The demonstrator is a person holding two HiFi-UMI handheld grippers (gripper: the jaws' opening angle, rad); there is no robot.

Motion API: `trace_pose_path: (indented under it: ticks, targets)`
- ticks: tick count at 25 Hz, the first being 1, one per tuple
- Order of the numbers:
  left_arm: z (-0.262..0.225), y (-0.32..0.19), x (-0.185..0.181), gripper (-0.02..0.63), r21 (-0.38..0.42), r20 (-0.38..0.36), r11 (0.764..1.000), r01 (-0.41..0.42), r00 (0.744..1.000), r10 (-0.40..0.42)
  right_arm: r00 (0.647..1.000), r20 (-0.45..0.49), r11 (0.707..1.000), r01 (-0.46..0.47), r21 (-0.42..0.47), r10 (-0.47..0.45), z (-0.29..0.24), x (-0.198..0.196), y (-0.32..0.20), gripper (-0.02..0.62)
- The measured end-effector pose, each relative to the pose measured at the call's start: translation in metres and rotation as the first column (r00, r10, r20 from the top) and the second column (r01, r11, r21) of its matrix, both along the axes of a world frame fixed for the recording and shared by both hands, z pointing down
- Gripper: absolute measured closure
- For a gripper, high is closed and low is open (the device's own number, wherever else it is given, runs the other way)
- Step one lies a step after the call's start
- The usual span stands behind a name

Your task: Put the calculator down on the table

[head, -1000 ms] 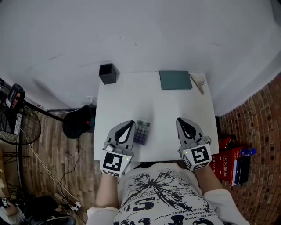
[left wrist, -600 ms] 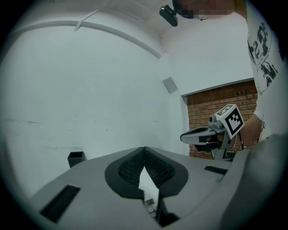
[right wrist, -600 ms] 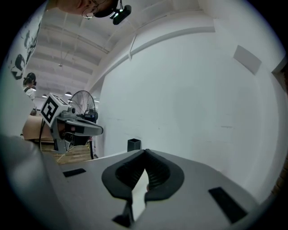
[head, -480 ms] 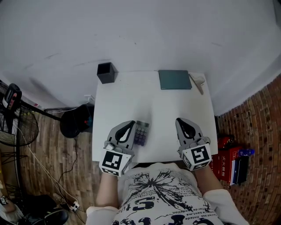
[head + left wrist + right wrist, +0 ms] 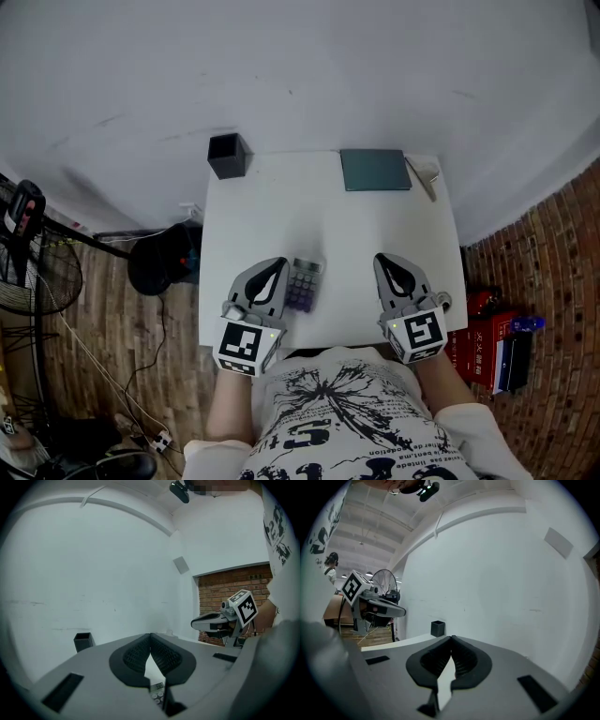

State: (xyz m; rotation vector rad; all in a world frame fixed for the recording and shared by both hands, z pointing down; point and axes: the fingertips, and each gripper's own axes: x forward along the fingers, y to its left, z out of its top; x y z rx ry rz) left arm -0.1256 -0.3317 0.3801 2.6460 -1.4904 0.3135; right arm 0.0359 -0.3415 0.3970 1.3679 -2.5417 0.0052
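Your left tool [image 5: 274, 267] hangs over the near edge of the worktop [image 5: 328, 220] with its jaws pressed together on nothing. Your right tool [image 5: 387, 262], well apart from it, is likewise closed and empty. The calculator [image 5: 303, 283] lies flat on the worktop just beside the left tool's tip, on its inner side, gripped by neither. The put-down looks finished, so the next move, as I judge it, only asks you to draw both tools clear without nudging it. Farther off, the black cup [image 5: 228, 156] and dark notebook [image 5: 375, 170] sit at the back edge.
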Motion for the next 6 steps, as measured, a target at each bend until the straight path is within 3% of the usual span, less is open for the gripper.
trace_pose_path:
  ticks: [6]
  targets:
    - [0.0024, 0.0004, -0.0047, 0.592, -0.003, -0.018, 1.000, -0.004, 1.000, 0.004, 1.000, 0.004, 1.000, -0.013, -0.009, 0.013, 0.0045, -0.0029, -0.0012, 0.581]
